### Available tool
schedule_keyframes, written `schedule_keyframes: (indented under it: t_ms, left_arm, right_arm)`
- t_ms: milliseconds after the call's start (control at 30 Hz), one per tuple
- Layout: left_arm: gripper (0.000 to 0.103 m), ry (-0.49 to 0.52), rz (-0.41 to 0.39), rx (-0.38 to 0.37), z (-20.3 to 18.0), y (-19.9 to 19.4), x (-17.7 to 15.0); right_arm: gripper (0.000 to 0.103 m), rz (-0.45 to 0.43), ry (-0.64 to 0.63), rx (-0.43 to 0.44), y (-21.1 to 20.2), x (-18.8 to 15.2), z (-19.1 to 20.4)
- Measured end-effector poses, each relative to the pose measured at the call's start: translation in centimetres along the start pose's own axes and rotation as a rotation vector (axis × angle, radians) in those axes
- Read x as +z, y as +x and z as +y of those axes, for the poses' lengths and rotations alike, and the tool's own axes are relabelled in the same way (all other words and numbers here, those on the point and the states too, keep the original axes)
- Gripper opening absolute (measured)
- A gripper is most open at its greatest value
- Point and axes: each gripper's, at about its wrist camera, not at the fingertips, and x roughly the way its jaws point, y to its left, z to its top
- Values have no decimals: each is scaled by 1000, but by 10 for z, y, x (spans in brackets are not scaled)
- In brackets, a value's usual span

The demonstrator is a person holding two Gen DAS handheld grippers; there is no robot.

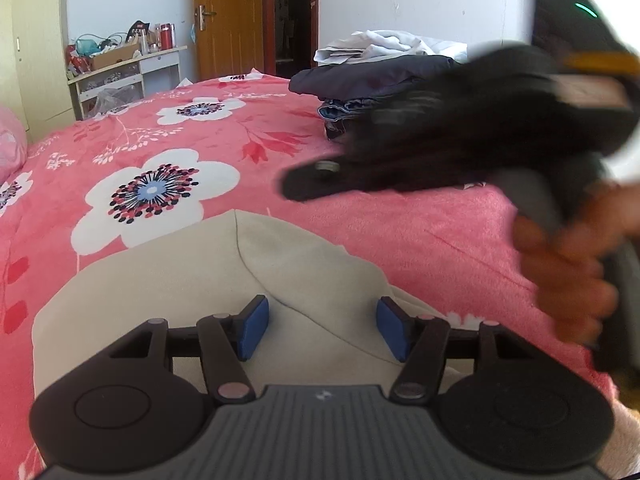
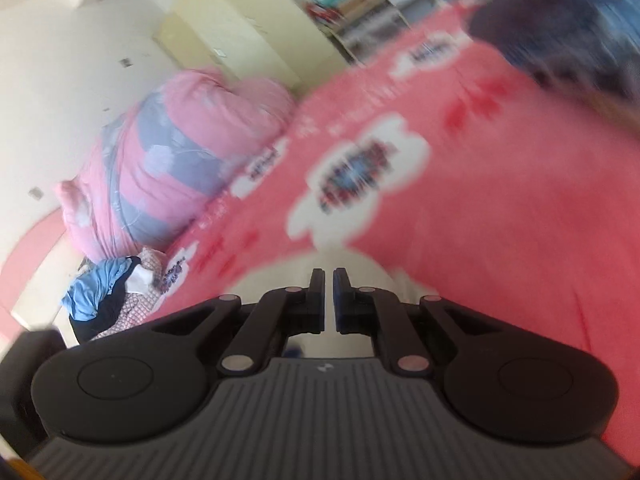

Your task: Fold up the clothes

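A beige folded garment (image 1: 192,276) lies on the pink floral bedspread (image 1: 168,148) just under my left gripper (image 1: 322,328), which is open with its blue pads apart above the cloth and empty. My right gripper (image 1: 304,184) shows blurred in the left wrist view, held in a hand over the bed at the right. In the right wrist view my right gripper (image 2: 328,300) is shut with a thin gap, nothing seen between the fingers. The beige garment (image 2: 348,268) shows beyond its tips. The view is motion-blurred.
A stack of dark folded clothes (image 1: 372,80) with white clothes (image 1: 384,46) behind sits at the far side of the bed. A pink rolled quilt (image 2: 180,152) and a small clothes heap (image 2: 108,292) lie at the bed's head. A cluttered shelf (image 1: 120,68) and door (image 1: 228,16) stand beyond.
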Motion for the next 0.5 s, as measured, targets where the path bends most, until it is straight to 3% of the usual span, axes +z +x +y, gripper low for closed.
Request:
schedule_keyframes:
  t_ms: [133,300,500]
  left_arm:
    - [61,-23,2,-6,5,-1,1]
    - [61,-134,-12,-7,22,-16,-2]
    - [63,-234,-73,16,33,-69,-18]
  right_arm:
    - [4,130,-53,-150,46,5,-9]
    - [6,38,-75,-185,3,-8,9]
    - [11,-69,-129,-267,-74,-45,42]
